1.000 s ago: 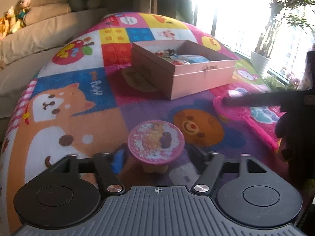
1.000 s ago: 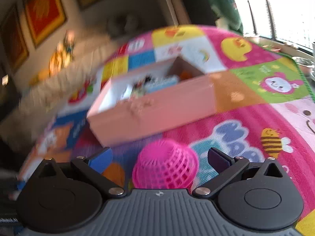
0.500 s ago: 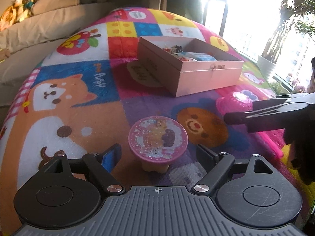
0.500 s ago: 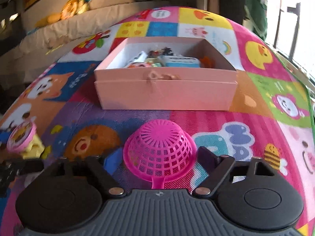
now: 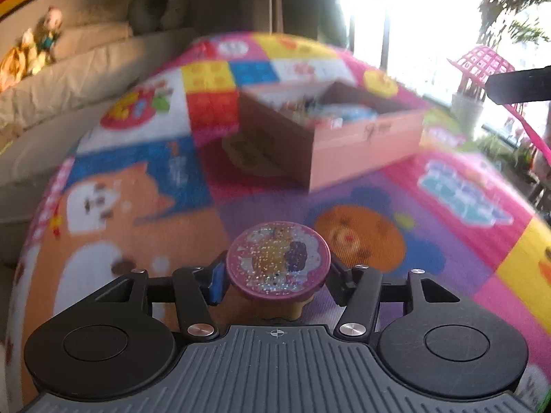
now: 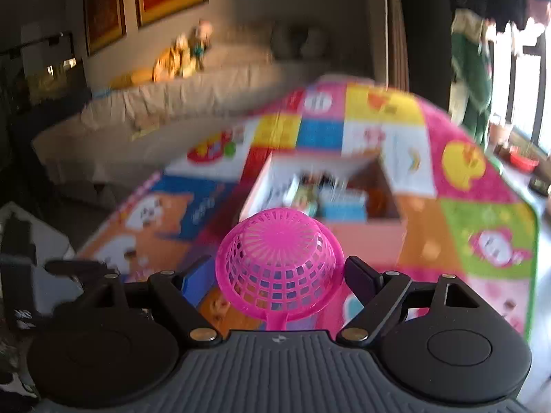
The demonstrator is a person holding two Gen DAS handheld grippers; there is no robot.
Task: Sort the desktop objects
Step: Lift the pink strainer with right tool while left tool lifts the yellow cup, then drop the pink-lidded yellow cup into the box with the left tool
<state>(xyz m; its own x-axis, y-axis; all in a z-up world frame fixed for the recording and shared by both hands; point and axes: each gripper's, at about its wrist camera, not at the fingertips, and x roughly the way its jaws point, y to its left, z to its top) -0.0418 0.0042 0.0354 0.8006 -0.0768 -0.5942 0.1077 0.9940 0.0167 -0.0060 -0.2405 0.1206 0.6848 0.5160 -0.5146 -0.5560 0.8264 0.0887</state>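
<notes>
On the cartoon play mat (image 5: 144, 206) the pink box (image 5: 365, 144) sits open and partly filled, your target for both toys; above it, your right gripper (image 6: 280, 277) has its fingers spread wide of the pink mesh scoop (image 6: 279, 258), whose handle runs back under the camera, so whether anything clamps it you cannot tell; it looks light, springy plastic, best taken by the handle; your left gripper (image 5: 275, 278) is clenched on the glitter-topped toy (image 5: 278, 261), pads under its disc on the tan base; likely rigid and smooth, so hold it level.
</notes>
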